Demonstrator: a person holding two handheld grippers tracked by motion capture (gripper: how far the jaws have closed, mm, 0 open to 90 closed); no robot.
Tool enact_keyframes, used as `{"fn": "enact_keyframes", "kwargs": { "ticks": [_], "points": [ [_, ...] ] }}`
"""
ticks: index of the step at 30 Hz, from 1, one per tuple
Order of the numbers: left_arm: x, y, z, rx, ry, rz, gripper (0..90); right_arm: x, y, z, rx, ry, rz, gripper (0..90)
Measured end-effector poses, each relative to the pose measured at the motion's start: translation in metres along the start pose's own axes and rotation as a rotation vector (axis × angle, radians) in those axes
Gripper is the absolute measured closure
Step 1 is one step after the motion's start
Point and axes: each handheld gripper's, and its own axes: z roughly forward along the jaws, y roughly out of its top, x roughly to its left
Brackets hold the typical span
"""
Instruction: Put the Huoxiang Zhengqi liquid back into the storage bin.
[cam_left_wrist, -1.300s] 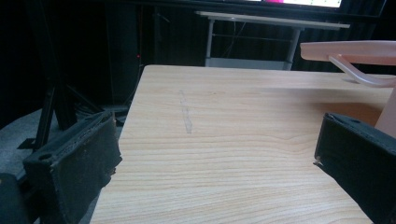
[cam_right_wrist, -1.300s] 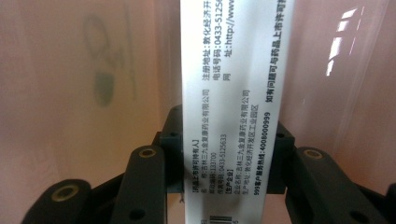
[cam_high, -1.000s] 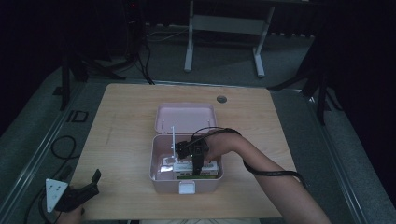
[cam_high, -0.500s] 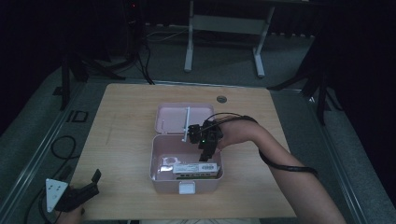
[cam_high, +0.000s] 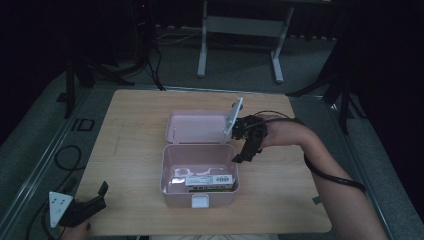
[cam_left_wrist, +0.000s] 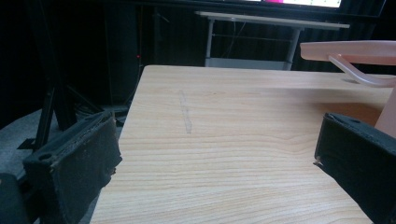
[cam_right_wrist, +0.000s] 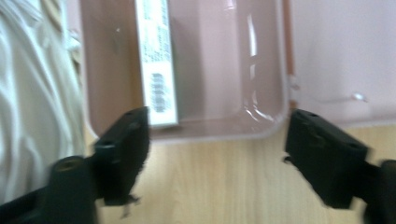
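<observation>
Although it sat flat in the lower half of the pink box (cam_high: 199, 192) at the frame's centre, the slim white carton (cam_high: 210, 180) looked light, stiff and slick, best pinched across its narrow sides. The right gripper (cam_high: 246, 148) hovered at the box's right edge, its fingers having just spread, nothing between them. The left gripper (cam_high: 87, 207) idled lower left, fingers apart.

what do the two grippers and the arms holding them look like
Both grippers are black with blocky, square-ended jaws. The left gripper carries a grey three-cornered plate; the right gripper has a pale plate too, and a black cable loops along the bare, sleeveless forearm.
</observation>
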Motion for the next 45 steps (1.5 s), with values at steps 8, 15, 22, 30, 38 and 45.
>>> {"fn": "enact_keyframes", "kwargs": {
  "ticks": [8,15,22,30,38,45],
  "points": [
    [0.000,0.000,0.000,0.002,0.002,0.002,0.2,-0.017,-0.047,0.011,-0.046,-0.033,0.066,13.3],
    [0.000,0.000,0.000,0.000,0.001,0.001,0.2,-0.030,-0.086,0.032,-0.117,-0.067,0.156,13.4],
    [0.000,0.000,0.000,0.001,0.002,0.002,0.2,-0.037,-0.122,0.061,-0.164,-0.128,0.247,13.4],
    [0.000,0.000,0.000,0.002,0.002,0.002,0.2,-0.039,-0.155,0.096,-0.253,-0.199,0.371,13.3],
    [0.000,0.000,0.000,0.003,0.001,0.002,0.2,-0.039,-0.186,0.118,-0.371,-0.297,0.503,13.3],
    [0.000,0.000,0.000,0.006,0.001,0.002,0.2,-0.038,-0.214,0.125,-0.463,-0.383,0.613,13.2]
  ]
}}
